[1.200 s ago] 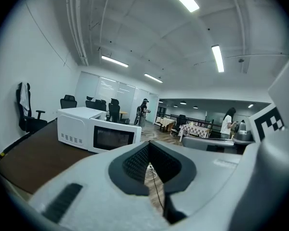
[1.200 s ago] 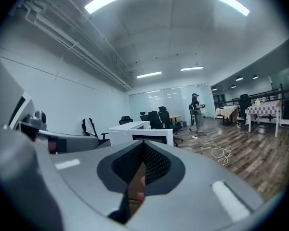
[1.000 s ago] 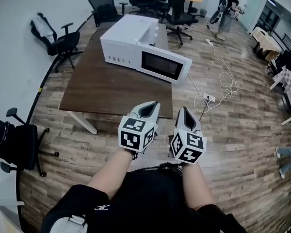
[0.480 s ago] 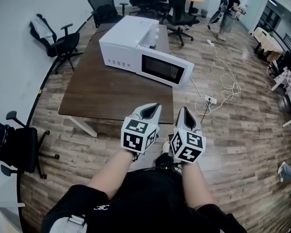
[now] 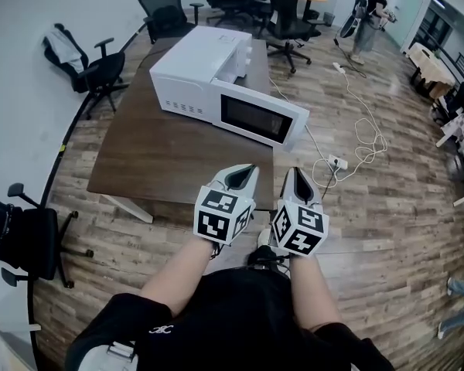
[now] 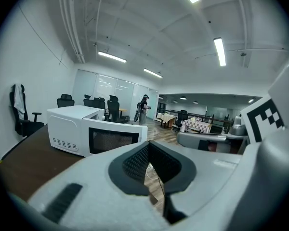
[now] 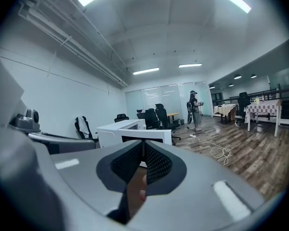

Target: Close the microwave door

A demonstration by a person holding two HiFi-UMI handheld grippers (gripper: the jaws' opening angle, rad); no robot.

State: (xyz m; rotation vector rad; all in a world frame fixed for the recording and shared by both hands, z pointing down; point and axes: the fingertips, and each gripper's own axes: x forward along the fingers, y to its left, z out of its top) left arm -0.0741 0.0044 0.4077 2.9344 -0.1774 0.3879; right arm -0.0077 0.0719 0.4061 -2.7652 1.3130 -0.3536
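Note:
A white microwave (image 5: 193, 68) stands on the far part of a brown table (image 5: 162, 157). Its door (image 5: 259, 118), with a dark window, hangs open and swings out toward the table's right edge. Both grippers are held close to my body, over the floor just short of the table's near edge and well away from the microwave. My left gripper (image 5: 243, 170) is shut and empty. My right gripper (image 5: 292, 174) is starting to open, its tips still nearly together, with nothing between them. The left gripper view shows the microwave (image 6: 70, 126) and door (image 6: 115, 138) beyond the jaws (image 6: 148, 143). The right gripper view has the microwave (image 7: 120, 128) past the jaws (image 7: 143, 142).
Black office chairs stand at the left (image 5: 31, 234), far left (image 5: 89, 64) and behind the table (image 5: 286, 14). A white cable and power strip (image 5: 334, 161) lie on the wooden floor to the right. A person (image 5: 367, 10) stands far back right.
Both grippers and my view have moved forward toward the table; the table and microwave now sit closer and slightly lower in the head view. The door stays open.

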